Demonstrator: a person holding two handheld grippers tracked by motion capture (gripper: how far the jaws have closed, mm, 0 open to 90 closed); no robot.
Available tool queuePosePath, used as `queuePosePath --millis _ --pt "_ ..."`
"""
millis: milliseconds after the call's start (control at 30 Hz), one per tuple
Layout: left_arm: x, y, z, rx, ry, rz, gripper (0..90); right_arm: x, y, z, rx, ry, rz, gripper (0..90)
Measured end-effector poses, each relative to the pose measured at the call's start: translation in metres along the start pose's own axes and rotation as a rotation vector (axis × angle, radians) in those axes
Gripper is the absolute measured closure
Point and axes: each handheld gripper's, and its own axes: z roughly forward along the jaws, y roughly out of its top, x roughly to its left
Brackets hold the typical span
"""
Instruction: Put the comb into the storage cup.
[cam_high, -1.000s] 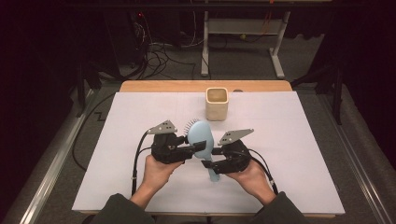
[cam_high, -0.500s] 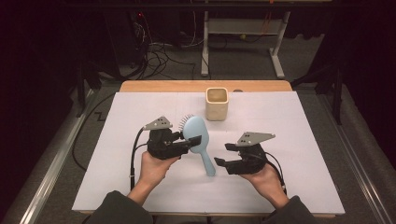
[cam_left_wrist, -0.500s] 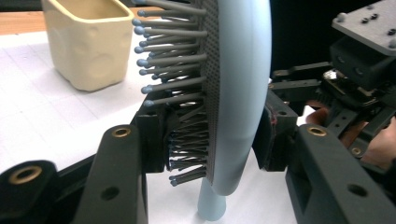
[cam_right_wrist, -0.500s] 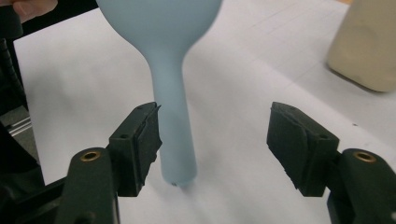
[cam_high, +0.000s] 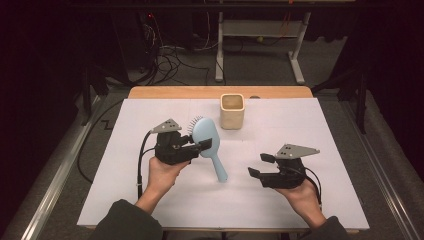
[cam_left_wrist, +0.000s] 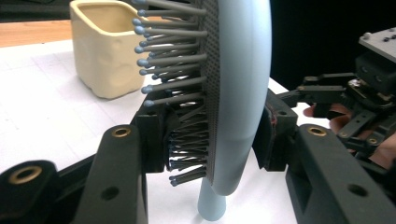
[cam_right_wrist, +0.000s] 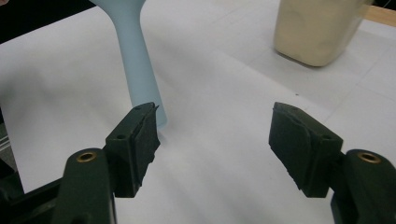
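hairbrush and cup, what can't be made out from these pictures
- Hairbrush: in the left gripper view its handle is cut off by the bottom edge, and the pad of the left gripper hides the lower bristles.
- Hairbrush head: cut off by the top edge in the right gripper view, above the open right gripper.
- Cup: its inside is too small and dim in the high view to tell what it holds.

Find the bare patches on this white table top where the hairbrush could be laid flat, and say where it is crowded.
Free: the far left corner, beyond the left gripper, and the right side between cup and right gripper. Crowded: the middle, where the hairbrush hangs, and the near edge of the table, taken by both hands.
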Motion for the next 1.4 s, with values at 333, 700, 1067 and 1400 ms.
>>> queuePosePath --millis 333,700,1067,1400 --pt "0.007 0.004 -0.004 -0.011 0.025 -0.005 54.5 -0.013 -0.022 -0.021 -0.038 -0.056 0.023 30.2" --pt "0.007 0.01 -0.003 -0.011 0.034 0.005 54.5 -0.024 -0.055 -0.04 -0.091 -0.091 0.074 27.7" --pt "0.009 0.015 0.002 -0.02 0.047 0.009 54.2 -0.034 -0.089 -0.057 -0.144 -0.153 0.128 27.8" --pt "0.008 0.023 0.011 -0.019 0.049 0.019 54.0 -0.036 -0.106 -0.058 -0.166 -0.168 0.146 27.9"
